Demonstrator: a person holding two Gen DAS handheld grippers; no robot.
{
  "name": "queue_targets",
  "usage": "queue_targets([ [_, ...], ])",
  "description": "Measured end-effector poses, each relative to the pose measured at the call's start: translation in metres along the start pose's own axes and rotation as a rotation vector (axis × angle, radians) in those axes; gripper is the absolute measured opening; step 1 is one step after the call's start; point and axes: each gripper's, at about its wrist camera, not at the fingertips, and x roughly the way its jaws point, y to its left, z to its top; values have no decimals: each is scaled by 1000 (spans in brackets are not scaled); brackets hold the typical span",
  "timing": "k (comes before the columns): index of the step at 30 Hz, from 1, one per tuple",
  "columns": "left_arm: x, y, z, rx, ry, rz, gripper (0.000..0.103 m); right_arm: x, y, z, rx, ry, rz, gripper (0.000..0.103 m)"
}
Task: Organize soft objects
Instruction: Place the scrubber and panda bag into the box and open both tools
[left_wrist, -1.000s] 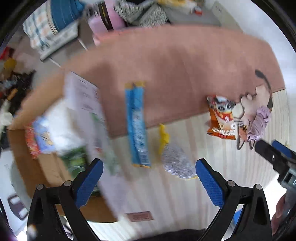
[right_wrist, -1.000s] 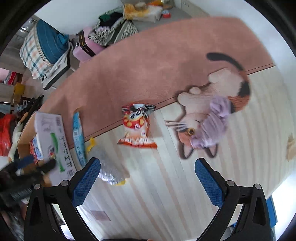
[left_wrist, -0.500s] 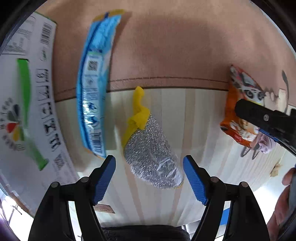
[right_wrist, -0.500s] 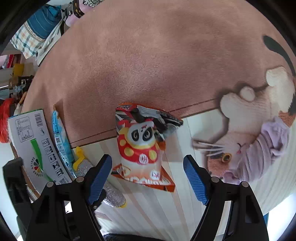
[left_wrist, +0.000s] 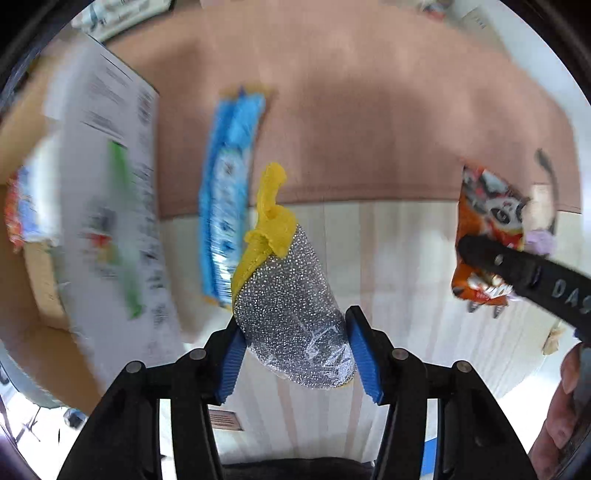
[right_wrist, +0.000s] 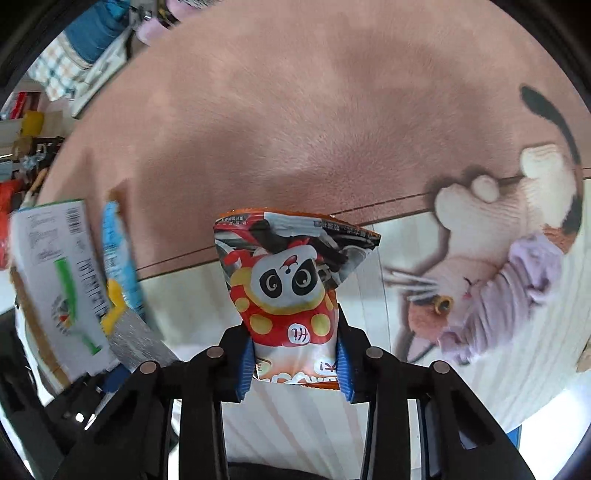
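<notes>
Four fingers, two grippers: one silver pouch, one panda bag.

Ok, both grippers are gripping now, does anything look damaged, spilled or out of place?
Nothing spilled. The panda snack bag is pinched narrow at its lower end by the right gripper, with its top creased. The silver scrubber pack sits tilted in the left gripper. The blue packet lies loose across the rug edge.

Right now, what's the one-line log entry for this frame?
left claw: shut on silver pouch | right claw: shut on panda snack bag | blue packet: on rug
</notes>
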Motion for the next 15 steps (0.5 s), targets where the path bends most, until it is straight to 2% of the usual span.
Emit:
queue_targets([
  [4,-58,23,-23,17,-111,-44,50,-42,13,-27,-41,-76,42,38],
  [6,-92,46,-35,17,-176,-46,50,-65,32,-42,-70,-117,63,37],
  [9,-121,89,-51,0,-234,-40,50,-98,65,-65,-123,-179,98,38],
  [12,-137,137,-57,-26,-251,-29,50,-119,110,-88,-187,-225,138,38],
  [15,-144,190,-51,-61,-231,-5,50,-118,172,-114,-266,-234,185,37],
])
